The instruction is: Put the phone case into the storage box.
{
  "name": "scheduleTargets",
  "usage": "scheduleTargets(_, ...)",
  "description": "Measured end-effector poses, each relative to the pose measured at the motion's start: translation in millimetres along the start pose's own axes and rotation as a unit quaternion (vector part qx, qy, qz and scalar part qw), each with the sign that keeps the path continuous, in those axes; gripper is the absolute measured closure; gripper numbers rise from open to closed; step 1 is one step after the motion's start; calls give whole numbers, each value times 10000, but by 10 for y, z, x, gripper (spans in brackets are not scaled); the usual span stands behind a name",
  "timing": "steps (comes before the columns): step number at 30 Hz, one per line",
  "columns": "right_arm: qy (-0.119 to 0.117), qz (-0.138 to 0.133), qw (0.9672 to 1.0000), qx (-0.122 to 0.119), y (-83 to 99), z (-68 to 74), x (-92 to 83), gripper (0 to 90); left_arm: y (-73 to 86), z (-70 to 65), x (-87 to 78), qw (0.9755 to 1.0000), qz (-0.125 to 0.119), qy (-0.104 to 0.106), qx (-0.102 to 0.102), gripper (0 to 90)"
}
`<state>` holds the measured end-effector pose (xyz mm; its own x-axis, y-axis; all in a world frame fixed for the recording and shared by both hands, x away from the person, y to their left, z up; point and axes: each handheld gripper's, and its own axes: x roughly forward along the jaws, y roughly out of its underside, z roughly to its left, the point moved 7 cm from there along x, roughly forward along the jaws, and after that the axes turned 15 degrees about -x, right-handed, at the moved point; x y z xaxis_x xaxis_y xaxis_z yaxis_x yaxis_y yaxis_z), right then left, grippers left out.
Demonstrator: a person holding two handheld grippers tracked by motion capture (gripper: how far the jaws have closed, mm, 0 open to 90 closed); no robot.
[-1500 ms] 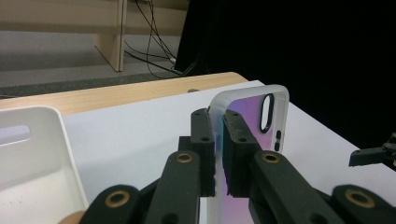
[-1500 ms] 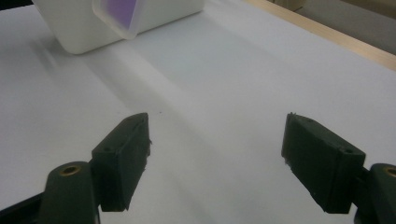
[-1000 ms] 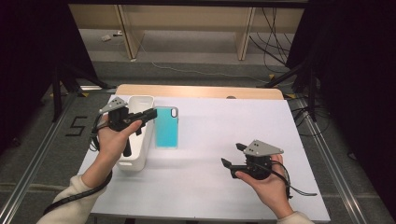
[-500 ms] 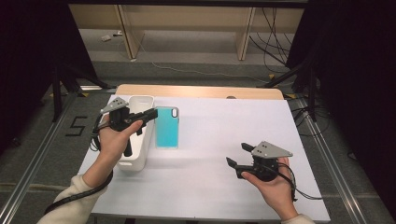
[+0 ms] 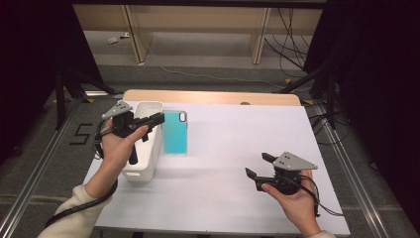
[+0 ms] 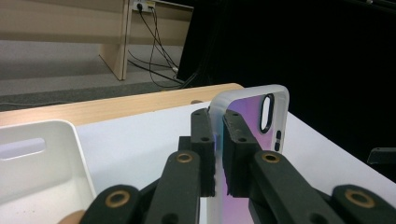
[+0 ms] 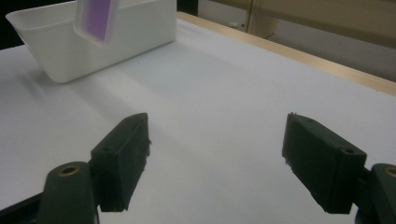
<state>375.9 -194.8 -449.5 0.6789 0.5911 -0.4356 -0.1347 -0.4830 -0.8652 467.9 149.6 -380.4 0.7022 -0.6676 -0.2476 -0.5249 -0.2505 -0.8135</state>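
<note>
A white tabletop (image 5: 223, 148) sits in a dark room, with a wooden edge at the far side. The left claw (image 5: 157, 118) is squeezed shut on the rim of a phone case (image 5: 176, 132) with a clear frame, and holds it up in the air just beside the white bin (image 5: 148, 144). The step looks like carrying the case to the bin. Next, I think, the case must move over the bin and the claw must let go. The left hand (image 5: 116, 146) reaches out over the bin, arm stretched forward. The right claw (image 5: 257, 168) is wide open with nothing in it, low over the tabletop, well apart from the case.
</note>
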Motion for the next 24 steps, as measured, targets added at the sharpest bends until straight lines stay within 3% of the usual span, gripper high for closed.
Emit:
scheduleTargets(2, 0, 90, 10000, 4, 20, -6, -26, 244, -6, 7, -7, 10000, 3, -18, 6, 837)
scheduleTargets(13, 87, -62, 9999, 8, 35, -27, -40, 232, -71, 63, -50, 9999, -86, -80, 18, 837)
scheduleTargets(15, 91, 53, 9999, -42, 53, -40, -63, 232, -85, 68, -56, 9999, -122, -80, 15, 837)
scheduleTargets(24, 42, -14, 10000, 8, 55, -26, -46, 232, -140, 88, -95, 9997, -199, -111, 11, 838)
